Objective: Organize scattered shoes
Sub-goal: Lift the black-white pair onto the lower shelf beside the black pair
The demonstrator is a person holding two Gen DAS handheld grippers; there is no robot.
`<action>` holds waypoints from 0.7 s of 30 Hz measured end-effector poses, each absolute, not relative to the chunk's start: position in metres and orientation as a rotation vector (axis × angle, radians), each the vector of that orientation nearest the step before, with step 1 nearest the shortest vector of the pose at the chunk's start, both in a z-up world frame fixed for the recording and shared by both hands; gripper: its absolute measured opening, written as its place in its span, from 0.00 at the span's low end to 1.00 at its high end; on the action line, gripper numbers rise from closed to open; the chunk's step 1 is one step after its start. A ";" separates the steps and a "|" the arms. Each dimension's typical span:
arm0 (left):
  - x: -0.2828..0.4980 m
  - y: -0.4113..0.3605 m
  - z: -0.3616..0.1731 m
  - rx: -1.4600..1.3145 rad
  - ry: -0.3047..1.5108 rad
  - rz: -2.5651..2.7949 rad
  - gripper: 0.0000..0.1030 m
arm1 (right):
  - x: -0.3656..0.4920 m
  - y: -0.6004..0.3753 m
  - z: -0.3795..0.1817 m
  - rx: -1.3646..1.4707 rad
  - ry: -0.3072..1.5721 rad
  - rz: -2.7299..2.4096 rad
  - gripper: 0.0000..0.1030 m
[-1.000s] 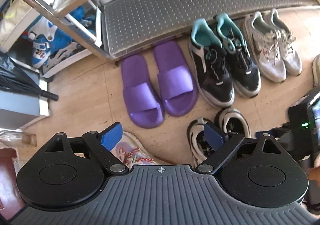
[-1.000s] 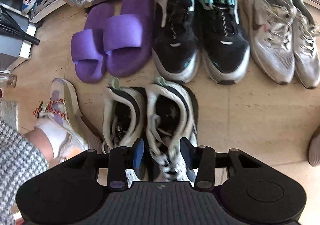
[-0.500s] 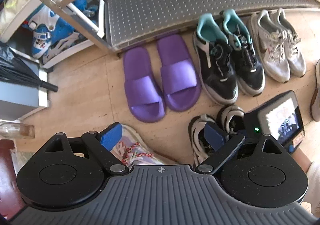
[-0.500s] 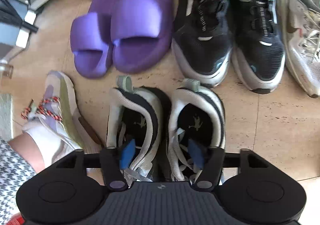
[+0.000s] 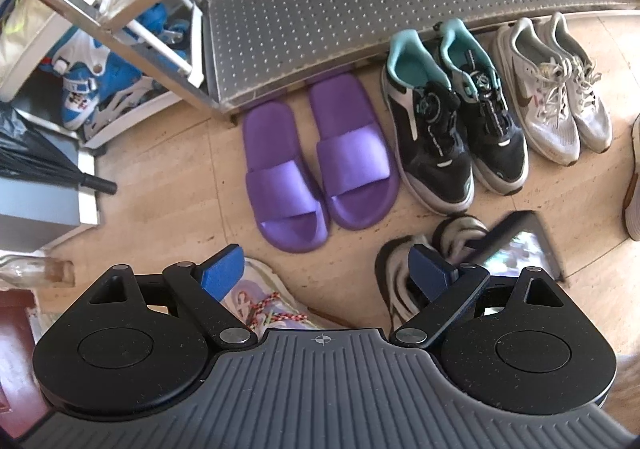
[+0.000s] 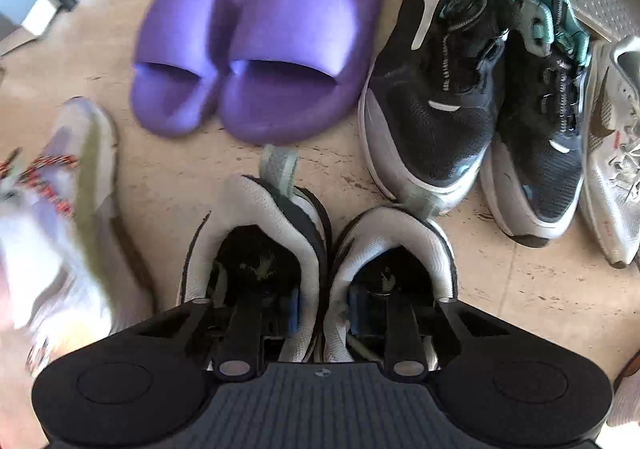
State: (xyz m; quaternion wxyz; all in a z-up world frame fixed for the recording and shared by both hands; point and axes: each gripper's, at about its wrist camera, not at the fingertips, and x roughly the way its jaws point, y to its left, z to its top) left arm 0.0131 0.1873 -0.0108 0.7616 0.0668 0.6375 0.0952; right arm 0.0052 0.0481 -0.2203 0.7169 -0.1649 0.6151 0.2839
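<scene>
My right gripper (image 6: 320, 309) is down in the white-and-black sneaker pair (image 6: 316, 249), one finger inside each shoe, jaws closing on the two inner collar walls that sit touching between them. Pads look pressed onto the fabric, so I'm calling it a pinch on both shoes at once. The pair sits on the floor (image 6: 520, 289) in front of the row along the metal shoe rack (image 5: 340, 9): purple slides (image 5: 316, 161), black-teal sneakers (image 5: 452, 121), grey-white sneakers (image 5: 556, 89). My left gripper (image 5: 324, 269) hovers with fingers spread wide, nothing between them, over a laced pastel shoe (image 5: 260, 305) that's on a foot.

To do this well, I think: pinch deep on the collars, not the edge, lift straight up so neither shoe slips, and keep clear of the black-teal toes just ahead.
</scene>
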 end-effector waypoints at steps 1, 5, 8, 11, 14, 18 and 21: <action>0.014 0.185 -0.010 0.153 1.384 0.206 0.90 | 0.004 0.040 -0.213 -0.350 1.360 0.641 0.20; 0.018 0.172 -0.013 0.214 1.380 0.186 0.90 | 0.000 -0.001 -0.178 -0.260 1.345 0.641 0.19; 0.020 0.154 -0.016 0.307 1.381 0.143 0.90 | -0.002 -0.040 -0.141 -0.216 1.277 0.616 0.19; 0.019 0.140 -0.015 0.334 1.373 0.095 0.90 | 0.002 -0.073 -0.099 -0.231 1.174 0.580 0.19; 0.022 0.120 -0.010 0.338 1.341 0.039 0.90 | 0.026 -0.116 -0.049 -0.162 1.088 0.477 0.19; 0.035 0.088 0.000 0.415 1.269 -0.007 0.89 | 0.070 -0.166 0.009 -0.101 0.948 0.359 0.19; 0.058 0.050 0.027 0.419 1.145 -0.142 0.89 | 0.110 -0.191 0.046 -0.073 0.846 0.300 0.19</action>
